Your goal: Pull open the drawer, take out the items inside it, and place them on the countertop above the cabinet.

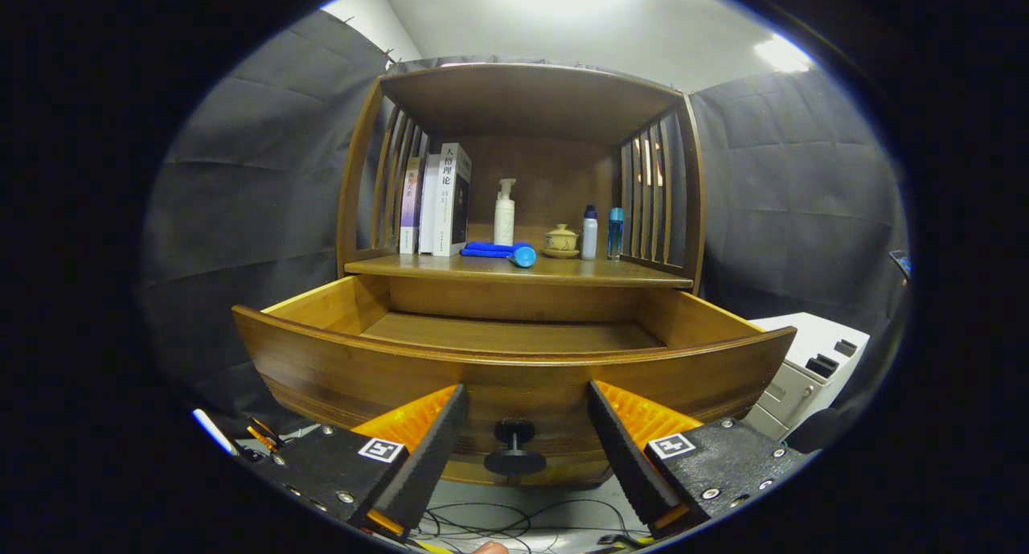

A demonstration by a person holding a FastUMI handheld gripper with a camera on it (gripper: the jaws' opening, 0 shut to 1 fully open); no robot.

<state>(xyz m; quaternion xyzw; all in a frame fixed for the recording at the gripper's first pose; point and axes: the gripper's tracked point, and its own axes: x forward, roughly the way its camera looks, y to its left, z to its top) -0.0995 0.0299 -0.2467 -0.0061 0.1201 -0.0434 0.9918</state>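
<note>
The wooden drawer point(386, 377) of the cabinet stands pulled out toward me, its curved front just ahead of my fingers. Its black knob point(514, 445) sits in the gap between my fingertips, untouched. My gripper point(526, 397) is open, with nothing between the fingers. The drawer's inside shows bare wood as far as I can see; the front panel hides its nearest part. On the countertop point(611, 274) above the drawer lie a blue cloth point(489, 250) and a blue roll-shaped item point(523, 256).
The countertop also holds a few upright books point(438, 204), a white pump bottle point(504, 213), a small lidded pot point(561, 239) and two small bottles point(601, 232). A white machine point(808, 369) stands to the right of the cabinet. Cables point(498, 522) lie on the floor below.
</note>
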